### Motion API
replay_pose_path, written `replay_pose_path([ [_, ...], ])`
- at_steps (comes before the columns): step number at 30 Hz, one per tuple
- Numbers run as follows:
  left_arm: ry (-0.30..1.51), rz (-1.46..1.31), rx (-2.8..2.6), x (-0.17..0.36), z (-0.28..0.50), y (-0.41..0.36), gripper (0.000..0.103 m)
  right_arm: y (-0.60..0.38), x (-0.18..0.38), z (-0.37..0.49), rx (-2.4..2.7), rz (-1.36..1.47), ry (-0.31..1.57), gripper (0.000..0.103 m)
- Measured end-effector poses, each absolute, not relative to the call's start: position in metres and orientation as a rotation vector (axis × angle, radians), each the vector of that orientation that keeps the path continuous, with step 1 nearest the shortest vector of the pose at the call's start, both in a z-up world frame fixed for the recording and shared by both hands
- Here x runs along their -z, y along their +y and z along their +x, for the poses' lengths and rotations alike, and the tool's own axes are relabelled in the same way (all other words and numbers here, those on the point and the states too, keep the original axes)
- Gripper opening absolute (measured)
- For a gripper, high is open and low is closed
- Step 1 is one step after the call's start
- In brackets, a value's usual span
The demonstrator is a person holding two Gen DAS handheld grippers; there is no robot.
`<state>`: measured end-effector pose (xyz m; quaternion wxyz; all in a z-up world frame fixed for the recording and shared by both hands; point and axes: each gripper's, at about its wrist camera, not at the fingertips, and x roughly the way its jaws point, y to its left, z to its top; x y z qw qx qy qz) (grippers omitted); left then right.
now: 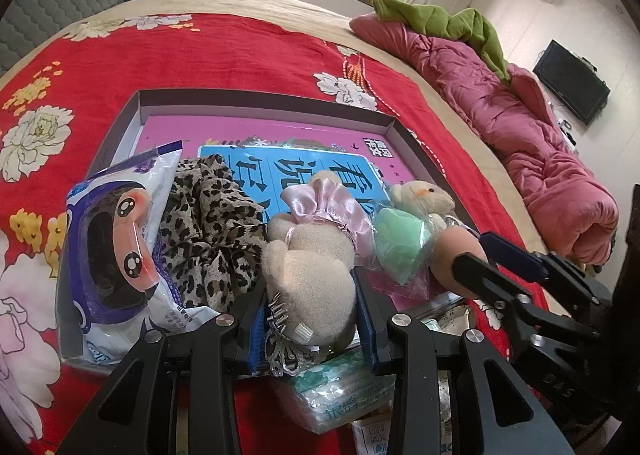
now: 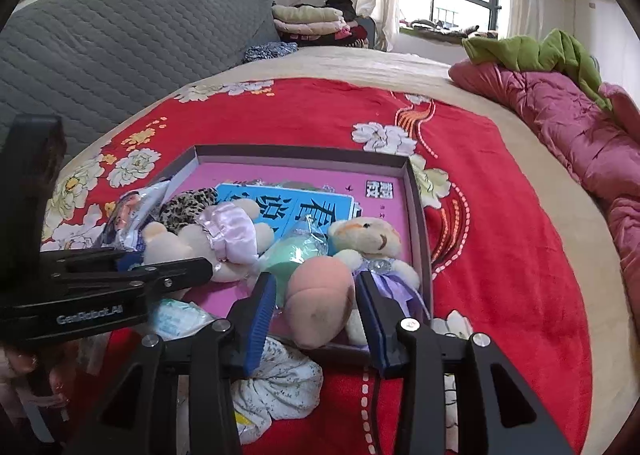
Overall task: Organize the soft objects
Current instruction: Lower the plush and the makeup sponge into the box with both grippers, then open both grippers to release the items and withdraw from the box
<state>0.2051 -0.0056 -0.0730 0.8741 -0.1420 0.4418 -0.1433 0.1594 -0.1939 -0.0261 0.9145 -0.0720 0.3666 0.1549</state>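
Holding two soft things at the near edge of the box (image 2: 418, 215), we work here with both grippers side by side. Our left gripper (image 1: 310, 295) pinches the beige plush toy (image 1: 310, 279): both blue pads press into its lower body, and its pink satin skirt points away from us, so its long axis runs along the fingers into the box. Our right gripper (image 2: 316, 309) stands around the peach sponge (image 2: 322, 301). Its jaws are partly spread; the sponge fills most of the gap, but we cannot tell if the pads still press on it. The sponge seems to rest on the near rim of the box, straight ahead of the jaws.

Just beyond the sponge lie the mint sponge in clear wrap (image 2: 294, 255) and a small bear with a purple dress (image 2: 370, 243), which touches the right wall of the box. To the left of the plush toy we see a leopard-print cloth (image 1: 208, 223) and a white packet with a cartoon face (image 1: 120, 239), both leaning over the left side of the box. The far half of the box is free, showing only the pink and blue printed bottom.

We judge the next move turns on that free space: it lies directly ahead of both grippers, and the left one is nearer to its open middle.
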Motion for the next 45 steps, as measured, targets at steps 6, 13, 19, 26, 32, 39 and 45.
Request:
replay_pose_path([
  [6,0.923,-0.298,0.299,0.073,0.205,-0.006,0.038,-0.195,0.023,0.143,-0.324,-0.223,0.745,0.042],
  [13,0.924,-0.295,0.298,0.074,0.205,-0.005,0.038,-0.203,0.039,0.154,-0.259,-0.226,0.783,0.042],
  [19,0.927,-0.293,0.296,0.076,0.203,-0.004,0.039,-0.213,0.042,0.16,-0.239,-0.18,0.801,0.042],
  [26,0.933,-0.298,0.293,0.076,0.202,-0.004,0.039,-0.213,0.039,0.155,-0.253,-0.174,0.8,0.049],
  [32,0.936,-0.299,0.293,0.074,0.202,-0.004,0.04,-0.211,0.031,0.151,-0.256,-0.172,0.783,0.051],
  [39,0.935,-0.306,0.302,0.067,0.2,-0.004,0.05,-0.21,0.023,0.149,-0.26,-0.163,0.769,0.052],
  [45,0.92,-0.287,0.291,0.058,0.195,-0.005,0.053,-0.208,0.017,0.144,-0.265,-0.162,0.757,0.052],
])
